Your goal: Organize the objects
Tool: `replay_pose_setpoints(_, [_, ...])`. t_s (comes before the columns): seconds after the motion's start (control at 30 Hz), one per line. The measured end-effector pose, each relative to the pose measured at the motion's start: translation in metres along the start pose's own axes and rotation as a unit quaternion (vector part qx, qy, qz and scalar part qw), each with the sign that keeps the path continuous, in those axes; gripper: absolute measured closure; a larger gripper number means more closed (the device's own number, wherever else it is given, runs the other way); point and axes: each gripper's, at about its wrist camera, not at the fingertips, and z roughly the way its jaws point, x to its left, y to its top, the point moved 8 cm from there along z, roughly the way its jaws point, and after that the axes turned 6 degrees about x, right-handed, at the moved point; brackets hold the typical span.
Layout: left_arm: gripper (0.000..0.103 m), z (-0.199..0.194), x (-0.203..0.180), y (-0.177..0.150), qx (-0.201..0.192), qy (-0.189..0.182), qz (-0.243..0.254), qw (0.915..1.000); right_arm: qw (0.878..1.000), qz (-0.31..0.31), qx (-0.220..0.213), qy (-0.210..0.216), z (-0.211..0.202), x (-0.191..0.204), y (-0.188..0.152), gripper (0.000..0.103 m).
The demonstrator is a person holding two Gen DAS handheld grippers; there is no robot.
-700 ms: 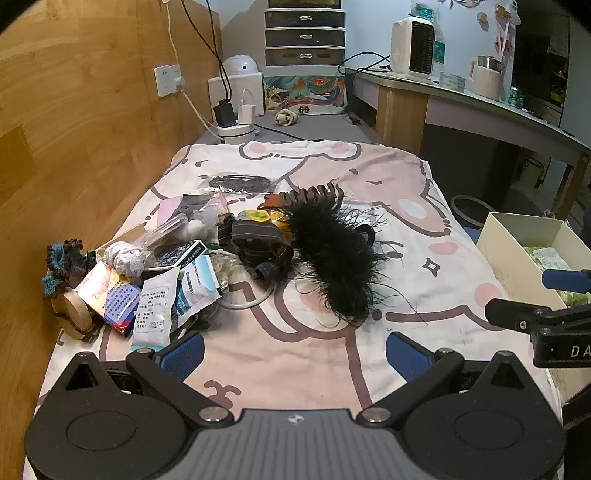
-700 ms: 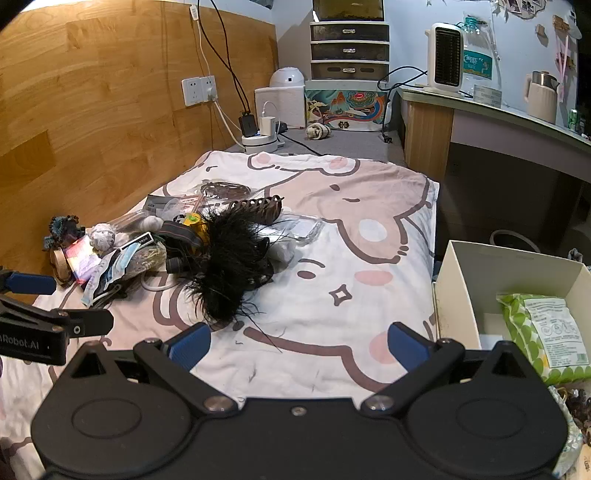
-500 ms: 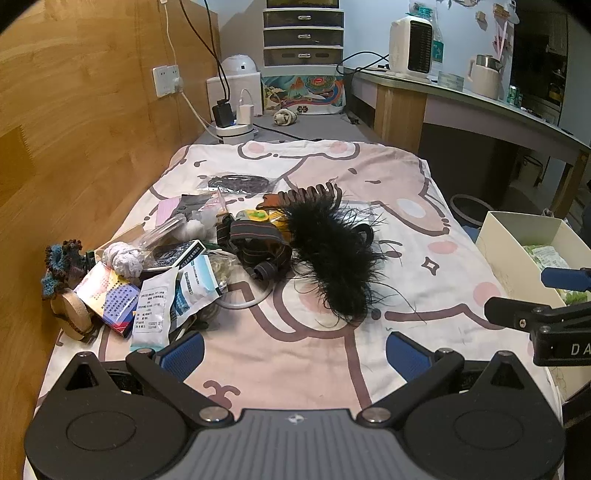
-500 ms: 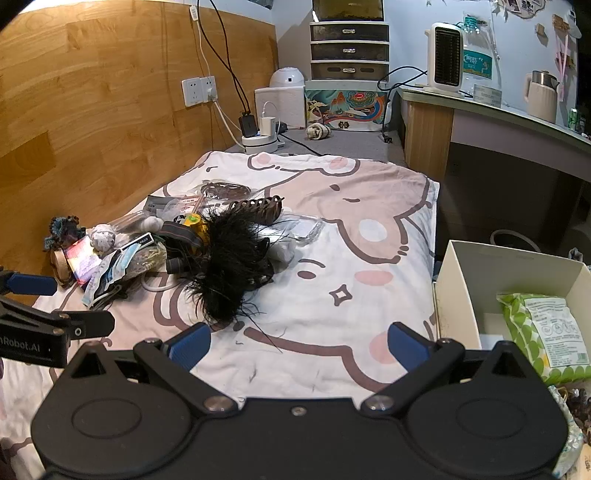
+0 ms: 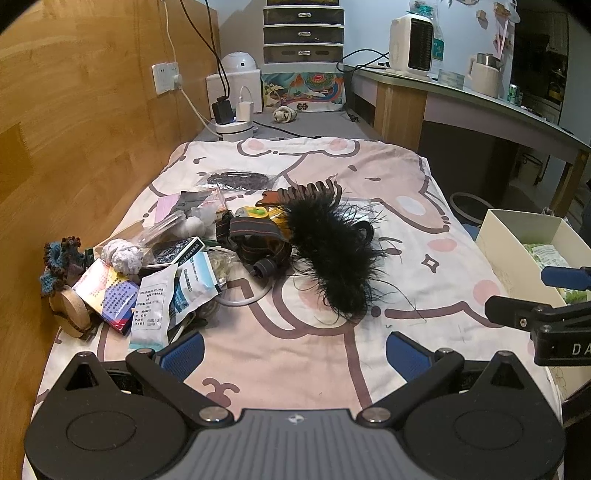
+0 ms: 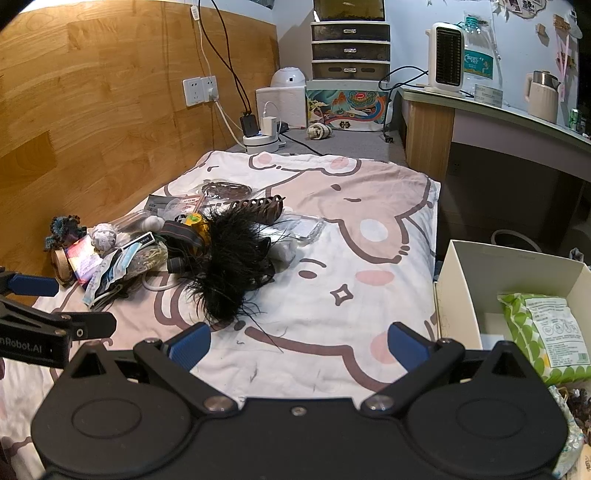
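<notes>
A pile of small items lies on the cartoon-print bed cover (image 5: pixel 332 354): a black feather piece (image 5: pixel 332 254), a brown hair claw (image 5: pixel 306 194), a headlamp with a strap (image 5: pixel 255 247), white sachets (image 5: pixel 155 306), a card box (image 5: pixel 175 251) and crochet pieces (image 5: pixel 61 258). The feather piece also shows in the right wrist view (image 6: pixel 232 258). My left gripper (image 5: pixel 295 350) is open and empty, just short of the pile. My right gripper (image 6: pixel 299 343) is open and empty, between the pile and a white box (image 6: pixel 469 266) that holds a green packet (image 6: pixel 543 332).
A wooden wall panel (image 5: pixel 74 110) runs along the left side of the bed. A power strip with chargers (image 5: pixel 236 122) and a drawer unit (image 5: pixel 303 33) stand beyond the bed's far end. A desk (image 5: pixel 461 99) with a heater and kettle stands at the right.
</notes>
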Motion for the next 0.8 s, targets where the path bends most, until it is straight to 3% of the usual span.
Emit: replay_pose_setpoints(0.8, [0.000, 0.0017, 0.0015, -0.0025, 0.006, 0.001, -0.001, 1.0000, 1.000, 0.000, 0.000, -0.001, 0.0001, 0.0039, -0.0005, 0.000])
